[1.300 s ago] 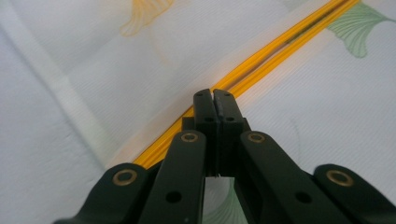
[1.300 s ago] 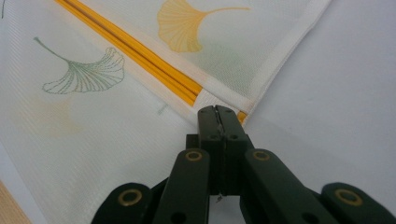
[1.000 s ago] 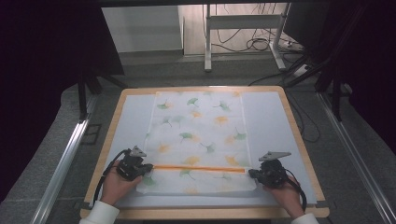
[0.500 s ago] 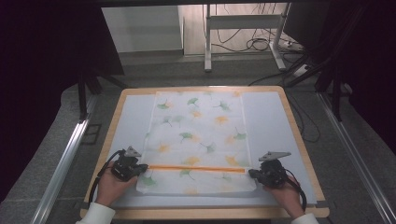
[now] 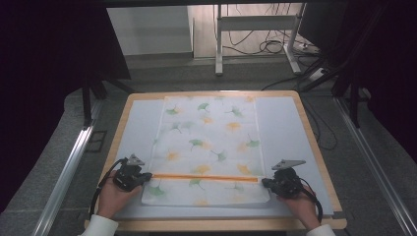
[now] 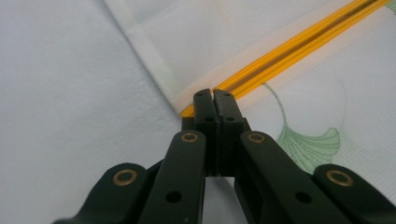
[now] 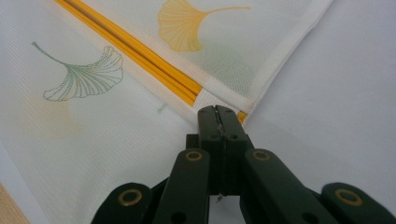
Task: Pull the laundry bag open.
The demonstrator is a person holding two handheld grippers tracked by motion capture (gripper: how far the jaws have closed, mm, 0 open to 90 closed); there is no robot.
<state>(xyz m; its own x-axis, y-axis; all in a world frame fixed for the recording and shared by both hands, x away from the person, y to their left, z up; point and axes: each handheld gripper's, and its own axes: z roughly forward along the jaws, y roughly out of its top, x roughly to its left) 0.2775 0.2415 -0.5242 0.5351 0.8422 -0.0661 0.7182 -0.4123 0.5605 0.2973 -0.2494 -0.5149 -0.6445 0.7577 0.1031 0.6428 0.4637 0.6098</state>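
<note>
Both grippers are pinched fully closed. The left gripper (image 6: 214, 95) has its tips at the left end of the orange strip (image 6: 285, 52), right where the cloth (image 6: 322, 107) edge meets it; whether fabric is actually caught between the jaws I cannot tell. The right gripper (image 7: 217, 111) sits the same way at the strip's other end (image 7: 140, 53), by the hemmed corner.

The cloth (image 5: 209, 147) – thin, pale, printed with ginkgo leaves – lies flat on the white mat (image 5: 285, 128), the strip crossing it near the person's side. It looks light and limp, likely to sag or wrinkle if lifted unevenly – the stiffer hem ends by the strip seem the safest places to grip.
</note>
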